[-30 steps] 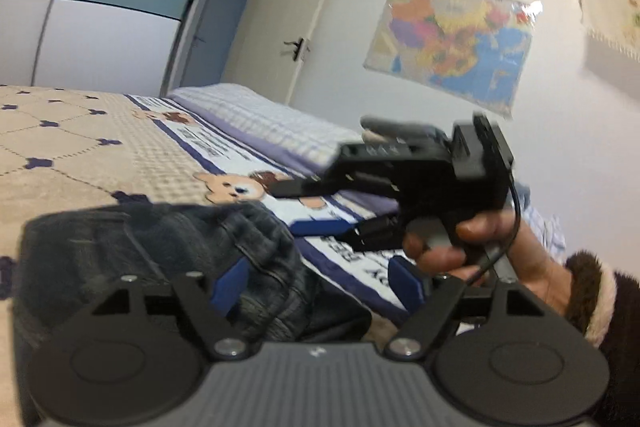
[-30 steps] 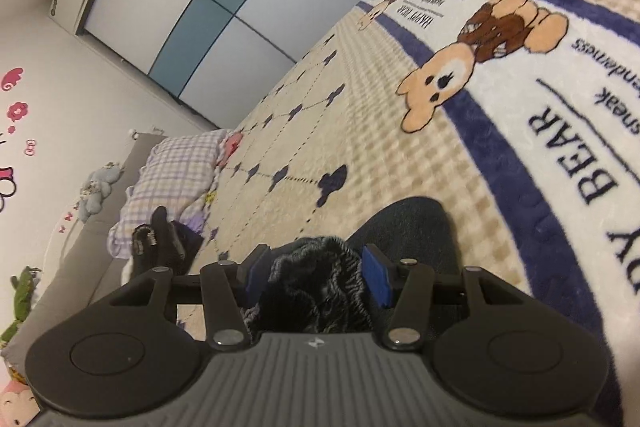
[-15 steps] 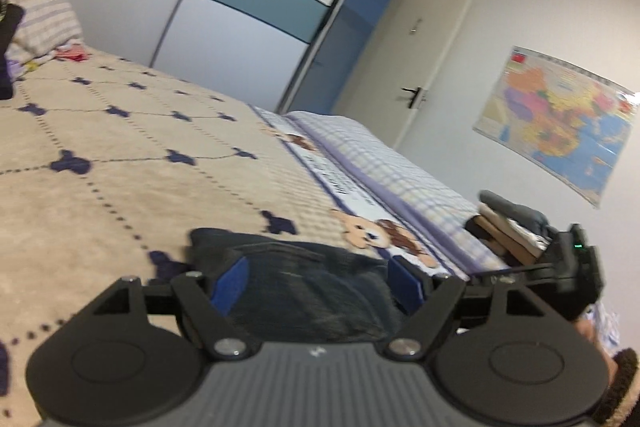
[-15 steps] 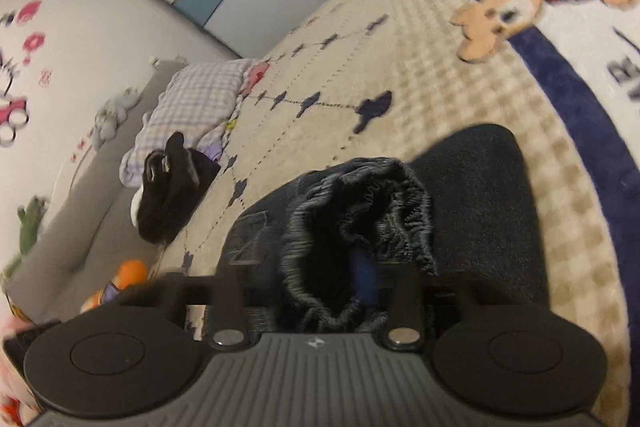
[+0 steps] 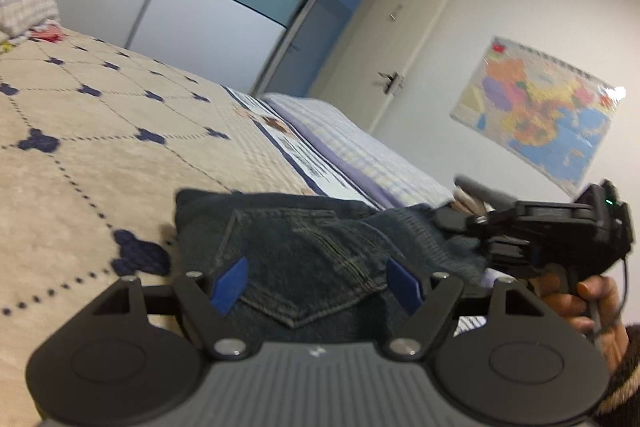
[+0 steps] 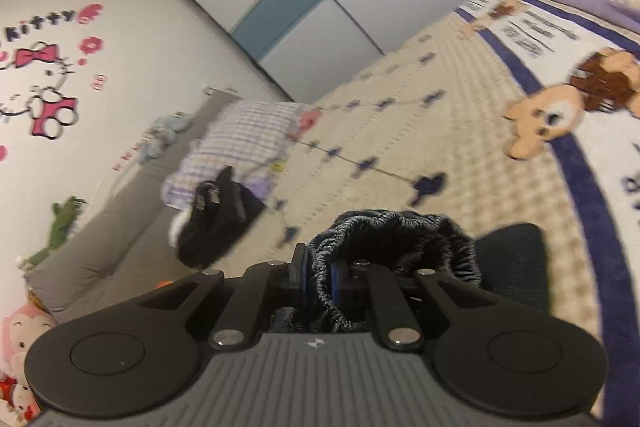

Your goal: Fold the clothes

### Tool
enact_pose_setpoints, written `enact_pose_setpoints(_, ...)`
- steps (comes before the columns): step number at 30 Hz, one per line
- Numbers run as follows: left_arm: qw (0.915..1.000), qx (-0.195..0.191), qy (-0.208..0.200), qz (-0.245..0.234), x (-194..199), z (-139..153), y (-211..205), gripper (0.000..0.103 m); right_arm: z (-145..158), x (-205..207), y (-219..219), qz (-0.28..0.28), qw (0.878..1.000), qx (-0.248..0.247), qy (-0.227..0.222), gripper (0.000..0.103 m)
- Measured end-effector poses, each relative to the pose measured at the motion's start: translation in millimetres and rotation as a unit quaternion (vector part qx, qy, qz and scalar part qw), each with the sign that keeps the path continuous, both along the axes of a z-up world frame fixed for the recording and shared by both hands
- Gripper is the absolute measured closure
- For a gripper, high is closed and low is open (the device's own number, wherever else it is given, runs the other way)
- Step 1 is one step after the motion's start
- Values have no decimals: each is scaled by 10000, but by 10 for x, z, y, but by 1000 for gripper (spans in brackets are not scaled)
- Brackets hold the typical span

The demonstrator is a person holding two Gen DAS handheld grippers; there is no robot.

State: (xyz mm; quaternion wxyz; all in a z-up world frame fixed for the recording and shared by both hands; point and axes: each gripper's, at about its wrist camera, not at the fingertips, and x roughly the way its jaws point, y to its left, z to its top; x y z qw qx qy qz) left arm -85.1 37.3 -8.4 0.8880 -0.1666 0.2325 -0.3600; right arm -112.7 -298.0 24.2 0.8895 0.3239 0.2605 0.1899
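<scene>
Jeans on bed, left hand-held gripper spread wide above them, right hand-held gripper pinching waistband, hand visible only in left view.

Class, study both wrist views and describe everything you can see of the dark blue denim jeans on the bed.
The dark blue denim jeans lie bunched on the beige quilted bedspread, not flat. A back pocket with pale stitching faces up between the open blue-padded fingers of the left gripper, which do not visibly grip it. The gathered, elasticated waistband is lifted and pinched by the closed right gripper. More dark cloth trails on the bedspread beyond the waistband.
</scene>
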Motion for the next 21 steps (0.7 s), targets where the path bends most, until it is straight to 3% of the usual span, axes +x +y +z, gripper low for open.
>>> enact_pose_setpoints(4,9993,231,19,-277,-27,-71,-151,26,-423,68,-69,-95,9961,-288,824,92)
enact_pose_setpoints(8,9977,479,40,-482,-68,-148,-269,26,-585,32,-33,74,9952,-580,789,93)
enact_pose_setpoints(12,9959,726,-57,-529,-120,-214,-358,26,-526,8,-36,104,9957,-561,725,90)
enact_pose_setpoints(15,9955,723,-87,-600,-140,-206,-380,26,-322,-44,-64,-95,9954,-738,600,78)
enact_pose_setpoints(18,9951,695,-90,-692,-151,-194,-399,26,-60,-117,-68,-423,9919,-1165,260,77)
enact_pose_setpoints(21,9946,666,-93,-785,-161,-183,-418,26,109,-71,-21,-415,9910,-1274,13,77)
